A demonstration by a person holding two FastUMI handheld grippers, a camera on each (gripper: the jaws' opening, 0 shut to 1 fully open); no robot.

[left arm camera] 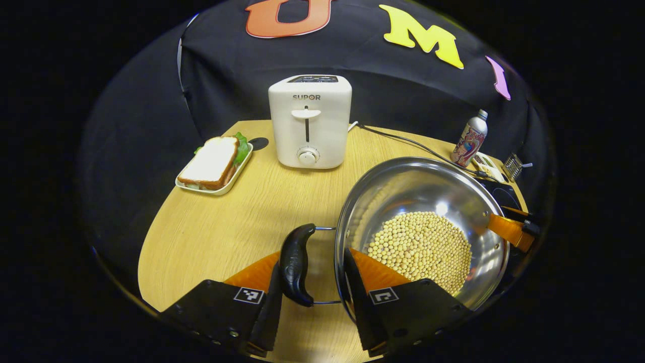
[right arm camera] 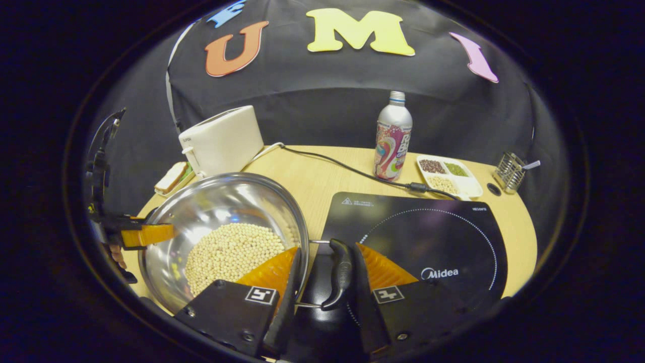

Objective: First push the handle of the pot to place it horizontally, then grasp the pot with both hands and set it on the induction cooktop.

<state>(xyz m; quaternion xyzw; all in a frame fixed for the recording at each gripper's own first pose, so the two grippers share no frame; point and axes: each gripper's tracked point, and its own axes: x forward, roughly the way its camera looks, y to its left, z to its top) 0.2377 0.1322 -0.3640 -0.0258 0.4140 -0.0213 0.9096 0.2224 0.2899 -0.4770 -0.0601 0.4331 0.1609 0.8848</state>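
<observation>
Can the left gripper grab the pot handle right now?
Probably yes. The left gripper already has the black pot handle between its open fingers, with nothing between them and it. It looks like it only needs to squeeze shut.

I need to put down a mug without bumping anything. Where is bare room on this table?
Bare wood lies in front of the toaster, between the sandwich tray and the pot. The induction cooktop has its glass free. It is crowded at the back right, where the bottle, the bean tray, the wire basket and the cable sit.
</observation>
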